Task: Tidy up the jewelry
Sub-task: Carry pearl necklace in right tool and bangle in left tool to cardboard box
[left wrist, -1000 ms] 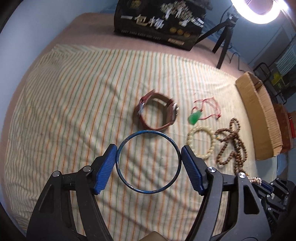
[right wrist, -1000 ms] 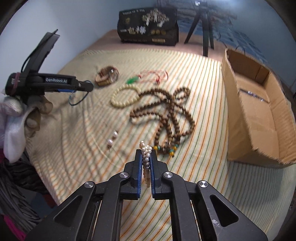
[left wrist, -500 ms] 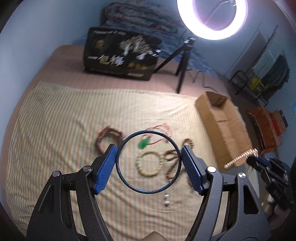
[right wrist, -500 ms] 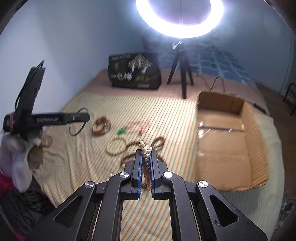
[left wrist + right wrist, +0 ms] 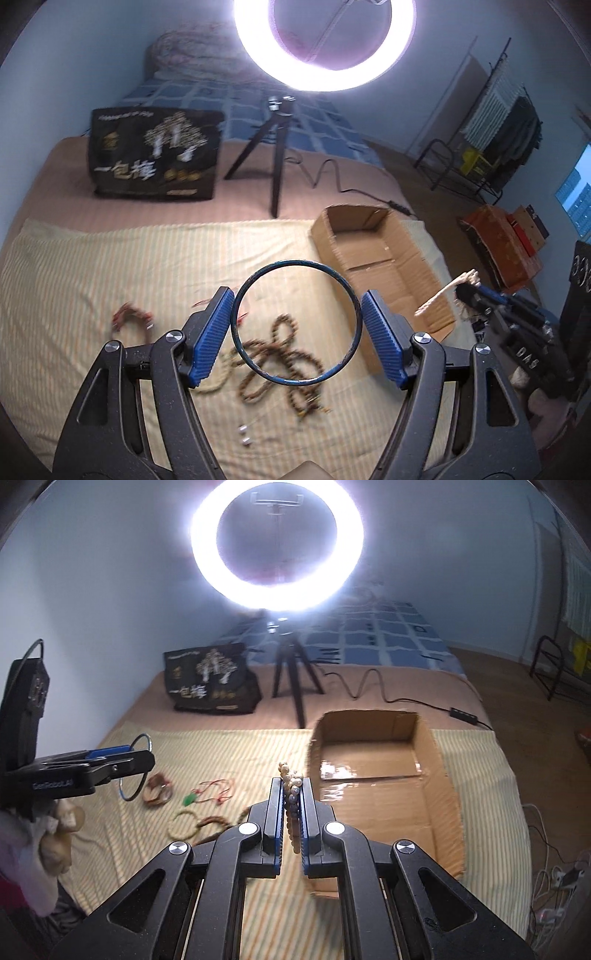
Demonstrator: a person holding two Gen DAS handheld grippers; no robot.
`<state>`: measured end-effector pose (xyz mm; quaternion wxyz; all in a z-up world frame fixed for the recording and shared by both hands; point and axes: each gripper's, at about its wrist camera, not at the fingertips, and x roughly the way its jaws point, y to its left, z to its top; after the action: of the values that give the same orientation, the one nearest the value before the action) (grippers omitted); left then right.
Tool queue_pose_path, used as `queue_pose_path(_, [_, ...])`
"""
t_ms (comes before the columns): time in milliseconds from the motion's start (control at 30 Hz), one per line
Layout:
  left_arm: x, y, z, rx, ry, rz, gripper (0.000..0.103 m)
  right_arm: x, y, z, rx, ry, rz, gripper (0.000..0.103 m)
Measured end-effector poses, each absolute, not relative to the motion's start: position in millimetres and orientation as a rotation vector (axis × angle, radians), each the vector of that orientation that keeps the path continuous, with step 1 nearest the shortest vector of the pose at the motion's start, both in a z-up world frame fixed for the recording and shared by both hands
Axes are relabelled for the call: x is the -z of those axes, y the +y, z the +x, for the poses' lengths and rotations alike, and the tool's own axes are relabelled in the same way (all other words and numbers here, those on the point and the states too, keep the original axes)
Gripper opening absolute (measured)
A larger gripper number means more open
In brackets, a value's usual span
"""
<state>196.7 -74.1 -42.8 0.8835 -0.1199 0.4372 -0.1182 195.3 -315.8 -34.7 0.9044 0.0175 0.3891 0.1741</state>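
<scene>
Blue bangle [image 5: 295,323] gripped across left gripper [image 5: 295,332] fingers, pearl strand [image 5: 291,786] pinched in closed right gripper [image 5: 291,812]; both now lifted higher off bed than before, cardboard box [image 5: 424,794] nearer ahead

Strong glare is cast by the ring light [image 5: 277,542]; the bedspread [image 5: 92,266] is motion-blurred, edges fisheye-warped and vignetted.

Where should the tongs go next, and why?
Probably over the open cardboard box. The left tongs hold the blue bangle and the right tongs pinch the pearl strand, both lifted off the striped cloth.
</scene>
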Motion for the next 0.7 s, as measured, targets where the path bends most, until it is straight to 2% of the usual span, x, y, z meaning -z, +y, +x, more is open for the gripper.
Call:
queue_pose_path(267, [45.1, -120.0, 233.7, 0.312, 0.902, -0.285, 0.073, 43.5, -342.7, 210.1, -0.276, 0.827, 0.04, 0.006])
queue_pose_path(700, [83.4, -185.1, 271.5, 0.389, 0.984, -0.317, 0.073, 74.0, -385.7, 227.6, -0.181, 0.923, 0.081, 0.006])
